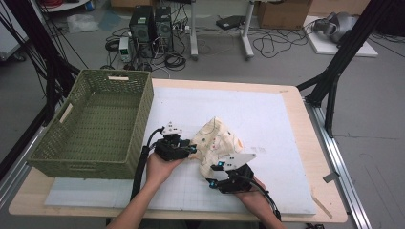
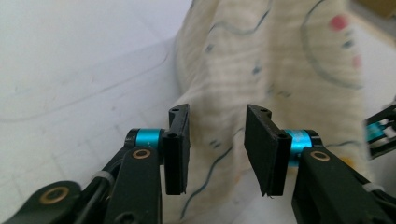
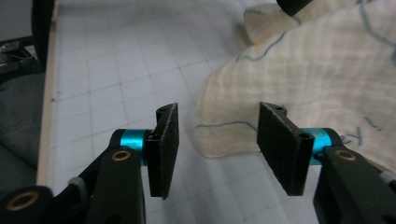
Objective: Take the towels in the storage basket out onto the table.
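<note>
Here the cloth (image 1: 218,141) lies crumpled near the worktop's (image 1: 291,143) front edge, with both grippers at it. The left gripper (image 2: 217,140) straddles a fold, fingers (image 2: 179,147) spread; the right gripper (image 3: 217,144) likewise, at the hem. Close squarely on single layers (not bunches). The basket (image 1: 138,114) crowds the left edge.

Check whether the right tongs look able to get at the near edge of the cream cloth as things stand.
Probably yes: the right tongs stand open, the cream cloth edge between the jaws, nothing blocking.
</note>
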Demonstrator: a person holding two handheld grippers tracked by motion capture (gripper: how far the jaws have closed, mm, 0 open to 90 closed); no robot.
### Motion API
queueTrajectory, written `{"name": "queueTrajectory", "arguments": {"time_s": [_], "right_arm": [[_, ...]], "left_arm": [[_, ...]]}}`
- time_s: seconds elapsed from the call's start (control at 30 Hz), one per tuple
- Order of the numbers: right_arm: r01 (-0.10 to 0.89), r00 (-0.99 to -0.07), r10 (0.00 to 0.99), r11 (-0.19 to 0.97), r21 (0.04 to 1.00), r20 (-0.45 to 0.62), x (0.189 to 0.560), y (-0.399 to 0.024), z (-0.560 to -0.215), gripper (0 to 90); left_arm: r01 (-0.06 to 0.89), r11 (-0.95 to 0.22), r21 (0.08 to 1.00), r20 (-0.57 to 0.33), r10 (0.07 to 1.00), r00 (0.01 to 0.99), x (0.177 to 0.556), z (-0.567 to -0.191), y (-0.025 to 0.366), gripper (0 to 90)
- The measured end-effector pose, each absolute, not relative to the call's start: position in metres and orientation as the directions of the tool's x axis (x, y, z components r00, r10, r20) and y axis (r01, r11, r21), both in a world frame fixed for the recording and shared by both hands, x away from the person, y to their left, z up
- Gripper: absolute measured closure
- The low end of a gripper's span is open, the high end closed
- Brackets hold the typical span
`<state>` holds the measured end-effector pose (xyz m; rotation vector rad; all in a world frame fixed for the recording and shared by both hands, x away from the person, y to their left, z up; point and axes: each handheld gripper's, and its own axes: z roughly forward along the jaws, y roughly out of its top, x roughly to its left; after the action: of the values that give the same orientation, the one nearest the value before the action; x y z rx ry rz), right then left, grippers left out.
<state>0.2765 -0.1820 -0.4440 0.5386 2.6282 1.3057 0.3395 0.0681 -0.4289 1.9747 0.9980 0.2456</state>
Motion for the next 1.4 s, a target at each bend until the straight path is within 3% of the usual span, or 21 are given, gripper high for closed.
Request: {"name": "queueTrajectory", "arguments": {"time_s": [0.4, 0.6, 1.03, 1.4], "right_arm": [[0.252, -0.93, 0.367, 0.602, 0.758, 0.018, 0.285, -0.176, -0.45, 81.3], [0.258, -0.938, 0.343, 0.599, 0.758, 0.047, 0.286, -0.188, -0.444, 83.5], [0.226, -0.946, 0.32, 0.55, 0.804, 0.048, 0.244, -0.259, -0.412, 83.7], [0.267, -0.94, 0.333, 0.568, 0.778, 0.079, 0.22, -0.298, -0.422, 82.7]], "left_arm": [[0.571, -0.37, 0.733, -0.156, 0.725, 0.671, 0.342, -0.439, 0.062, 84.6], [0.544, -0.353, 0.762, -0.162, 0.708, 0.687, 0.332, -0.425, 0.066, 86.7], [0.537, -0.289, 0.792, -0.243, 0.659, 0.712, 0.28, -0.415, 0.087, 85.4], [0.493, -0.339, 0.801, -0.181, 0.648, 0.74, 0.266, -0.417, 0.091, 66.2]]}}
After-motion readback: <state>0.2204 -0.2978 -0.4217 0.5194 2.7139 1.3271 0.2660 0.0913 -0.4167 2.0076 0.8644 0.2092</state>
